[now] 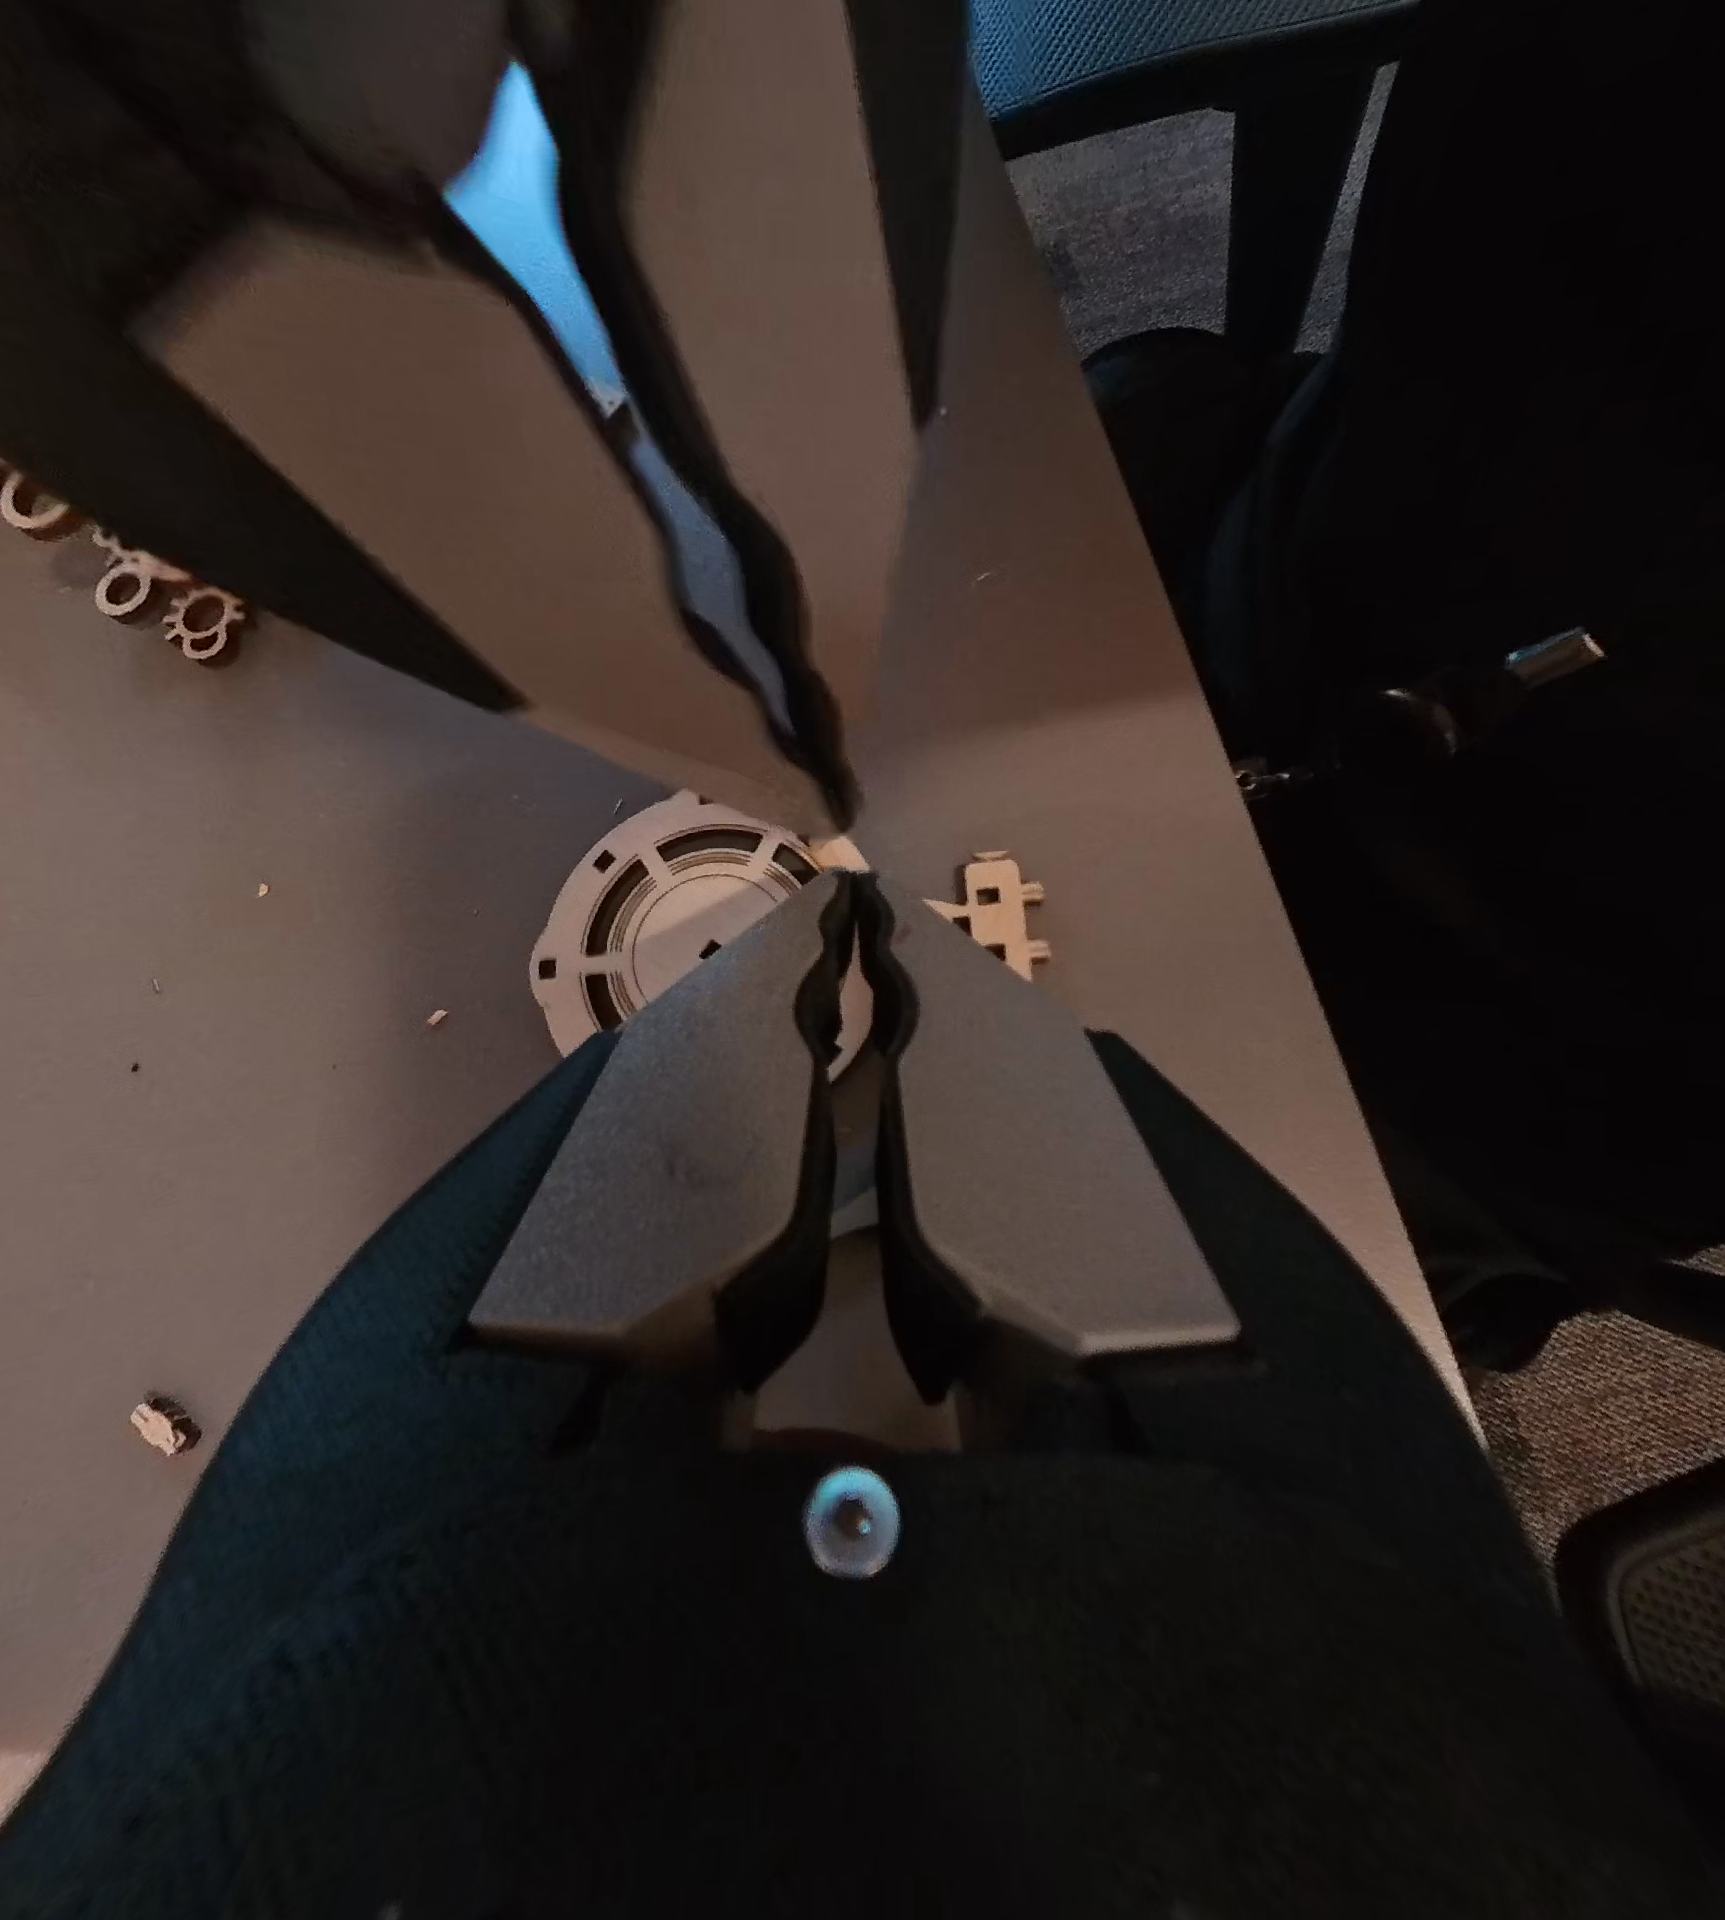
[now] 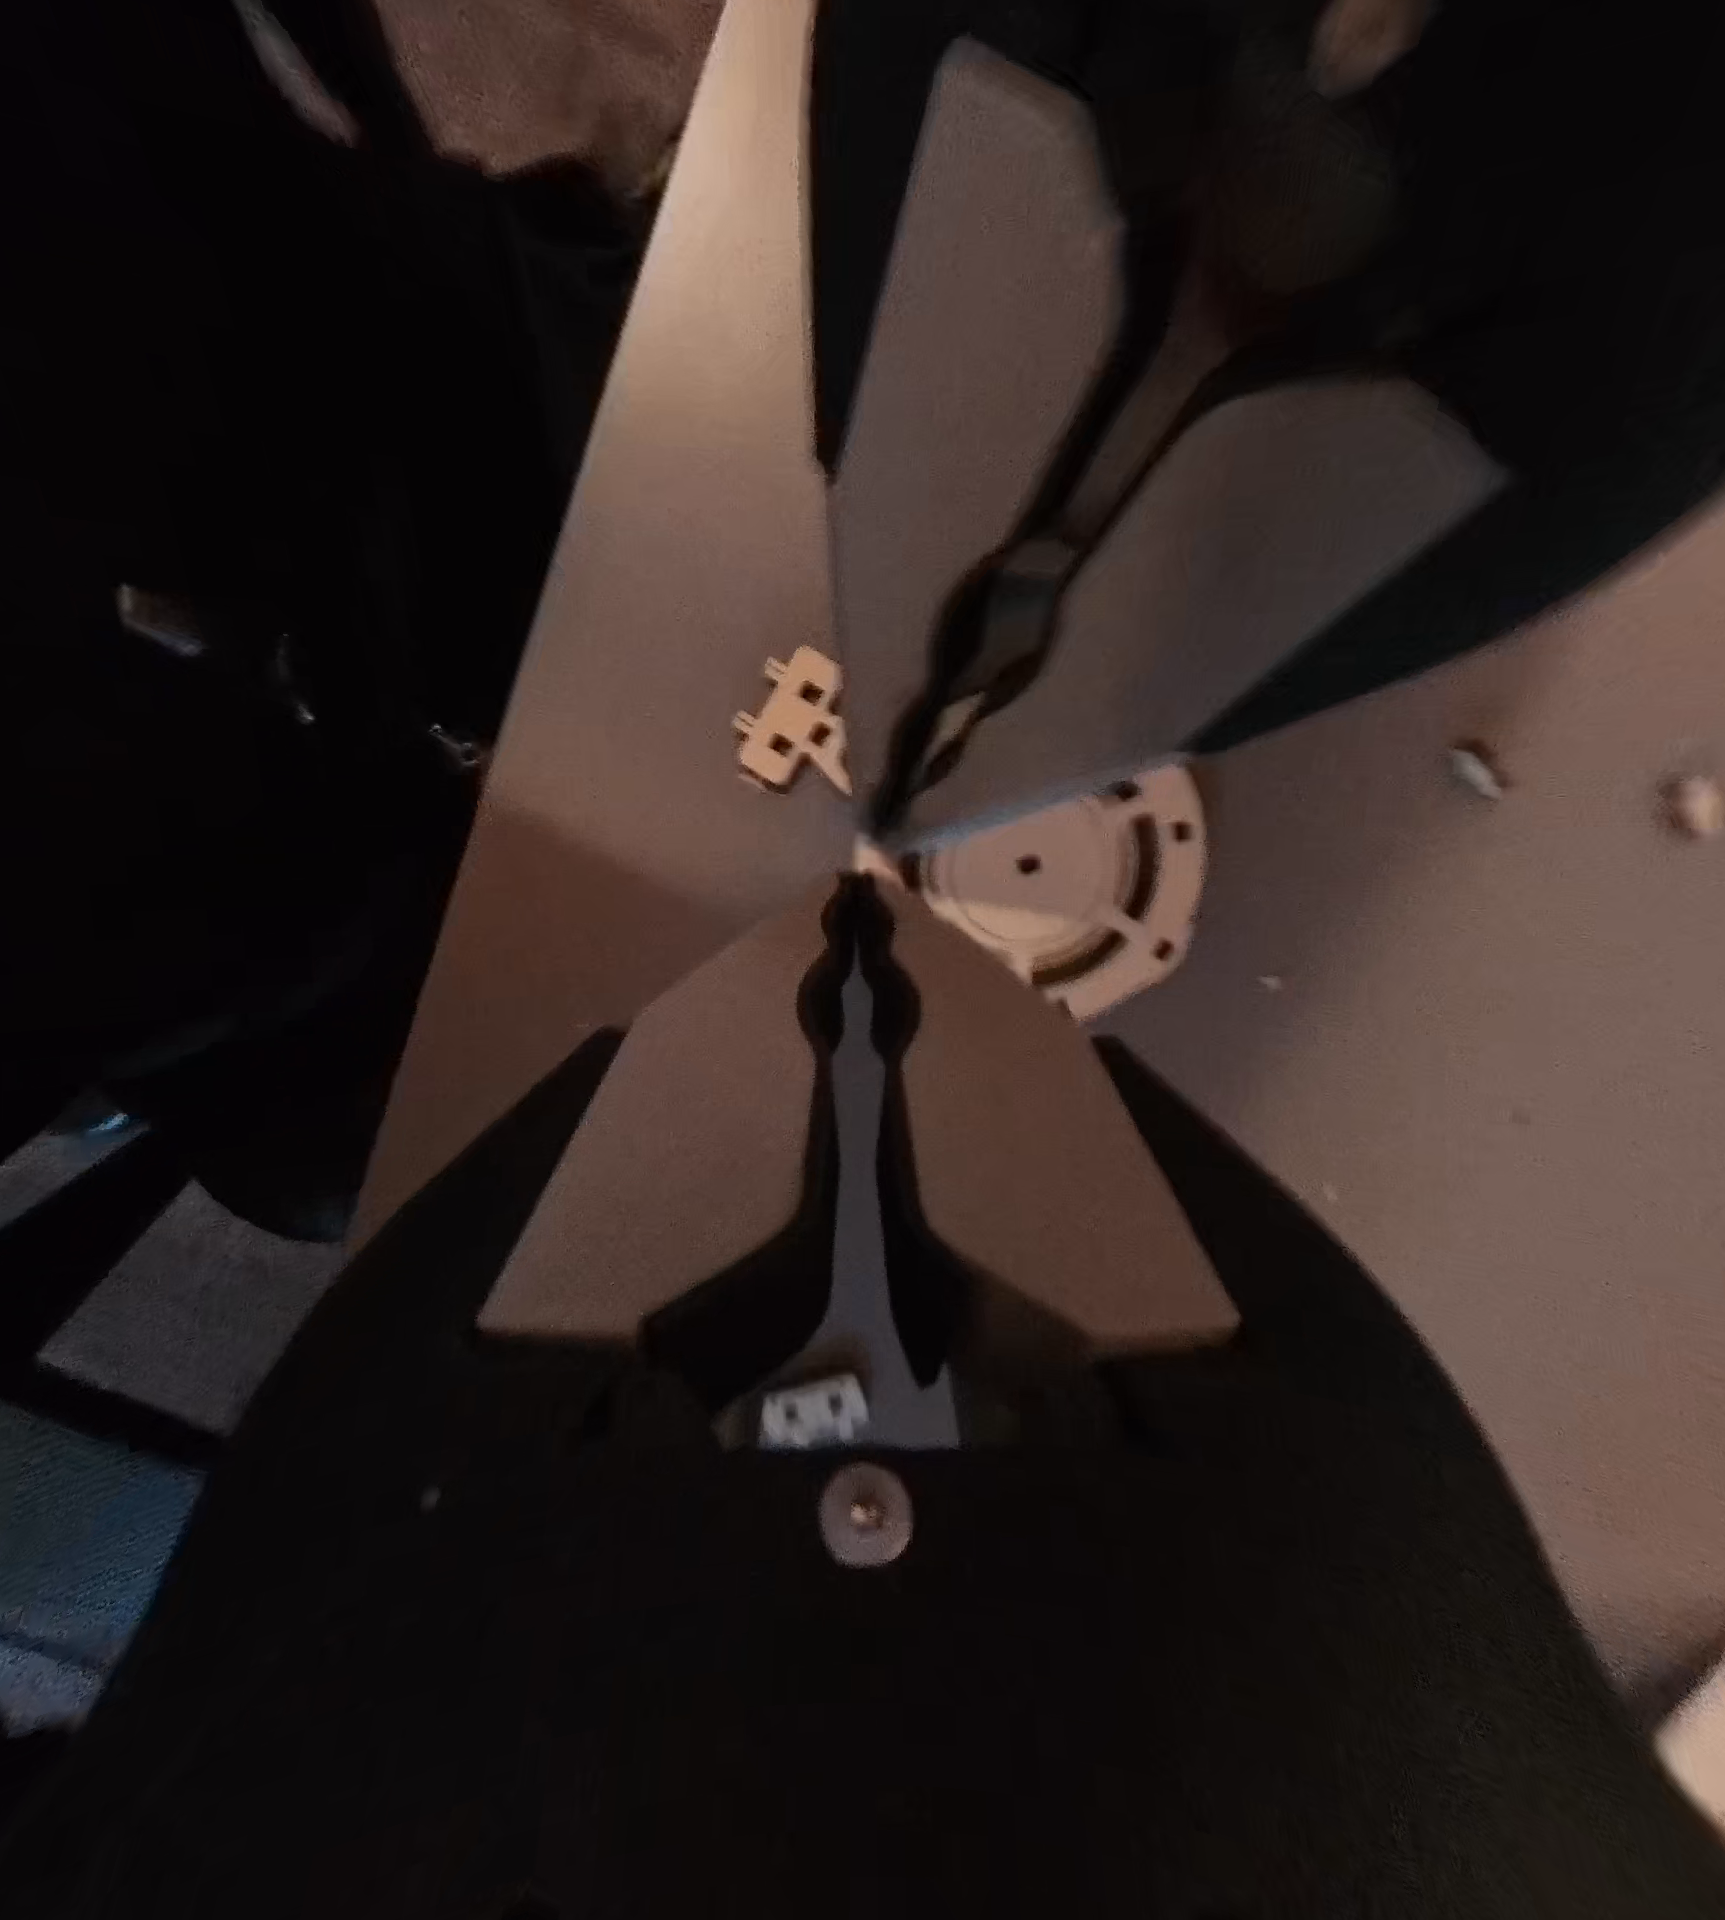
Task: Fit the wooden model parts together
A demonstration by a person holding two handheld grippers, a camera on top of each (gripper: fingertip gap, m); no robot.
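Grey tabletop bears a round wooden disc; above it both grippers' jaws meet tip-to-tip, closed on a tiny piece.

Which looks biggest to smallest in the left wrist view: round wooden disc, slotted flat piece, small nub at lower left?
1. Round wooden disc, though the fingers hide part of it.
2. Slotted flat piece.
3. Small nub, clearly smallest, though it lies nearer the camera.
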